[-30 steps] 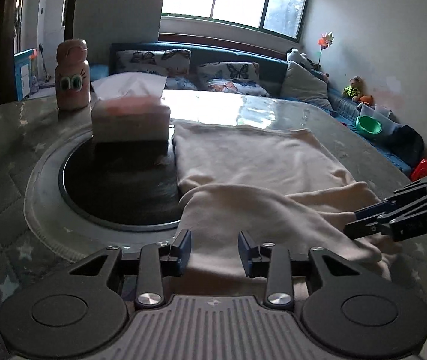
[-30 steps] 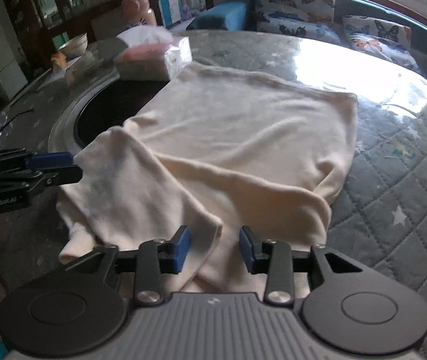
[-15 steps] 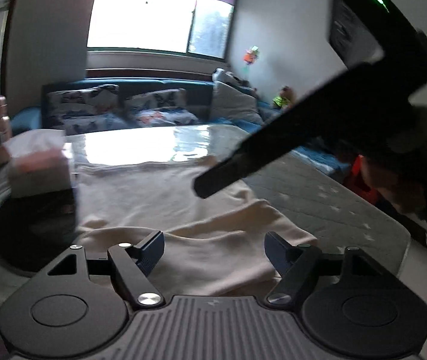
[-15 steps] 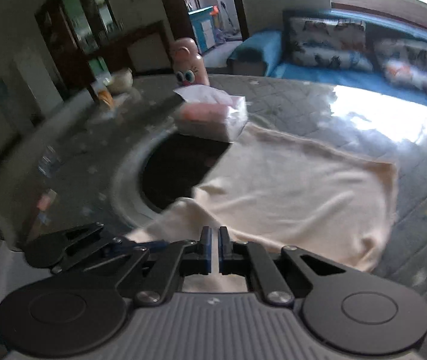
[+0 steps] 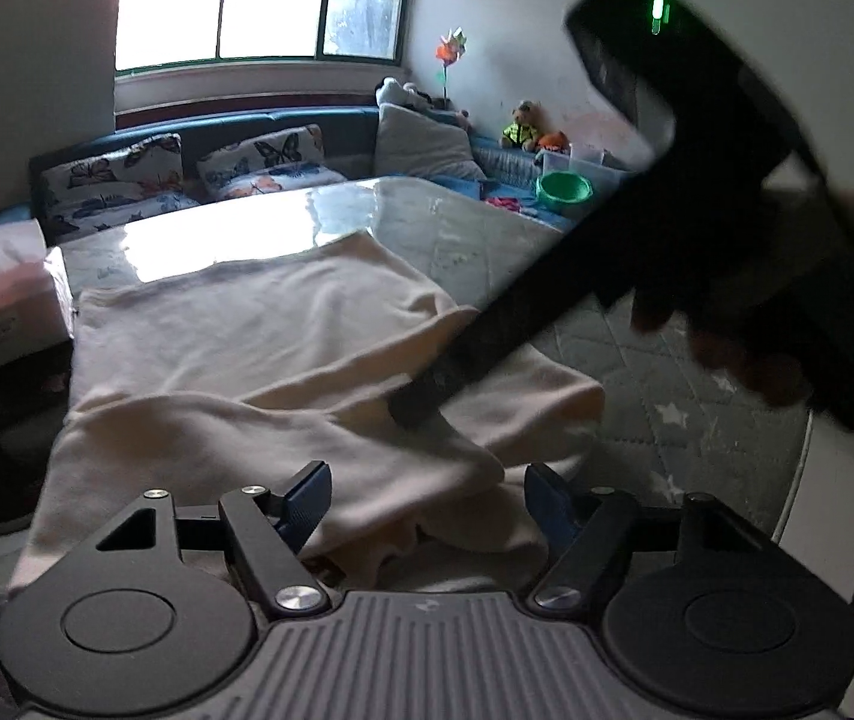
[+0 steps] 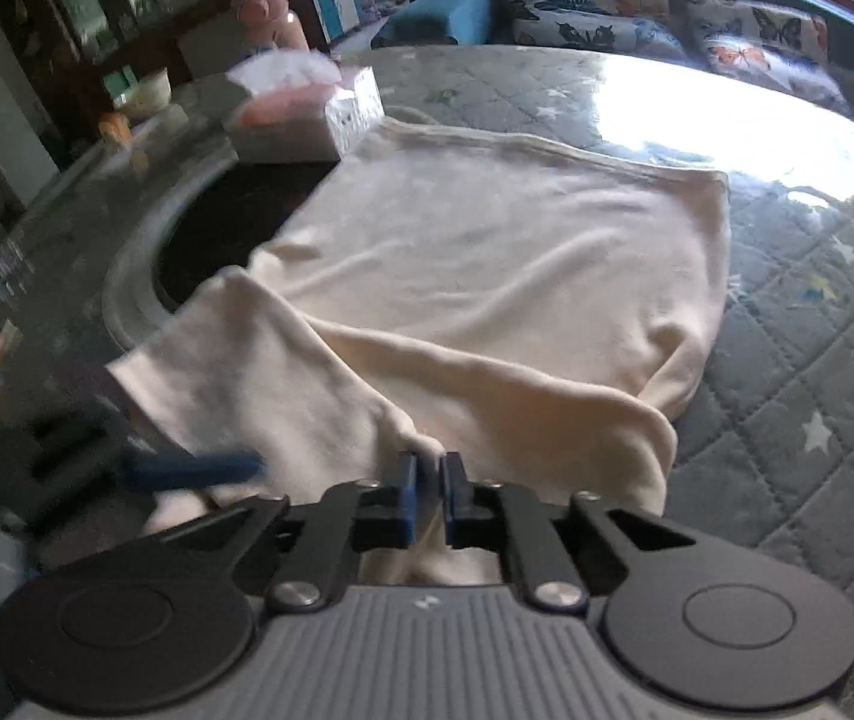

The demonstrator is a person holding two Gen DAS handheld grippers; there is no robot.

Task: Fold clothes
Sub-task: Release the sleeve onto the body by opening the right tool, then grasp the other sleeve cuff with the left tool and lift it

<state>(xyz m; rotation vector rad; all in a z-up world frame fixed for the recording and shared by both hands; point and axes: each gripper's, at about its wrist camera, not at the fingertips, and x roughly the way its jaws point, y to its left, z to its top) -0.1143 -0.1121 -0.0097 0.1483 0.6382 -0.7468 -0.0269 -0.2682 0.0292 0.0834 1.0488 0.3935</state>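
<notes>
A: Where is the cream garment [image 6: 487, 252]?
B: Spread over the quilted bench [image 6: 799, 360], filling the centre of the right wrist view. Its far edge runs along the glare in the upper right of the frame, and its near edge is bunched in loose folds at the bottom centre.

A: And the right tool [image 6: 427, 495]?
B: Clamped on a fold of that near edge; a pinch of cream cloth shows between the two blue pads at the bottom centre of its own view. In the left wrist view it comes down from the upper right as a dark bar, its tip meeting the cloth at mid-frame.

A: The left tool [image 5: 427, 498]?
B: Its jaws stand wide and are closing a little, with crumpled cloth lying between them at the bottom centre. The pads do not press on it.

A: Anything else on the bench?
B: A tissue box [image 6: 307, 114] sits just beside the garment's far corner, upper left.
</notes>
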